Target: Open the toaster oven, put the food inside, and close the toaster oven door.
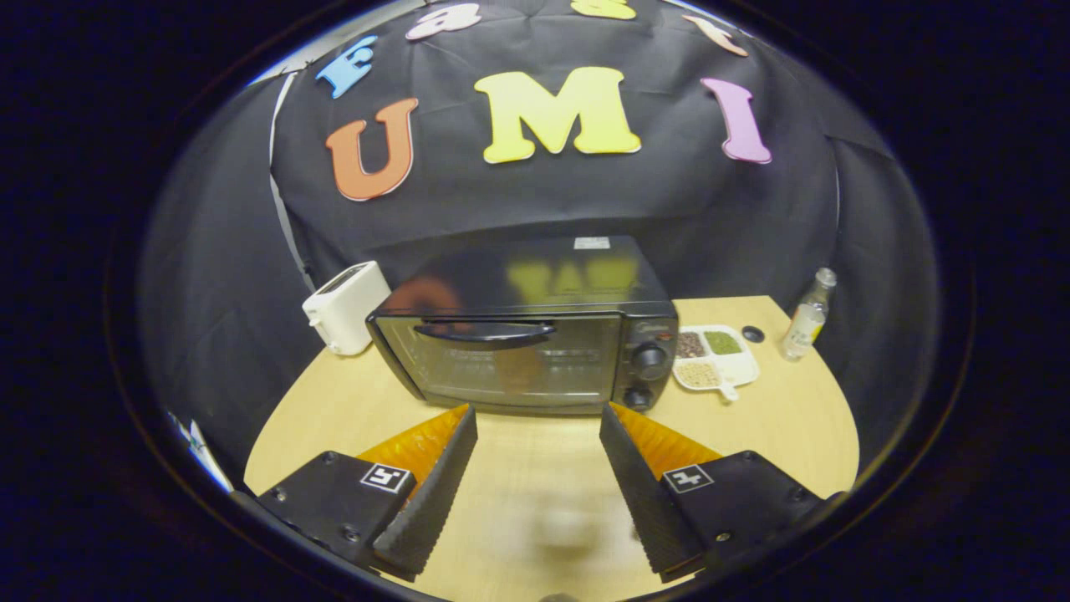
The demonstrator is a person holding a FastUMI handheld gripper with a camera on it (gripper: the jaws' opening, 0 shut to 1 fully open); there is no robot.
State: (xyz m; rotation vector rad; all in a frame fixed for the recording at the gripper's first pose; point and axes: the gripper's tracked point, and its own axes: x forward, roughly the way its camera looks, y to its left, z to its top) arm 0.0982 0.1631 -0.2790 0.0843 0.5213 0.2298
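The toaster oven (527, 334) stands upright on the worktop (543, 468), just ahead of my spread, empty fingers (538, 418). It is black and boxy, with a glass door that is closed. A dark curved handle (485, 332) runs along the door top, and two round knobs (648, 359) sit on its right.

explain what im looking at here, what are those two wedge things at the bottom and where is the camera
The two wedges are the fingers of hand-held tongs that a person carries; the camera rides on them and looks forward, so the picture bulges. The fingers stand wide apart and hold nothing.

Just beyond them, on a light wooden table, sits a dark toaster oven, its glass door shut and its handle near the top of the door. Beside it on one side stands a white toaster. On the other side are a white divided dish with grains or seeds in it, a small dark round thing and a clear bottle.
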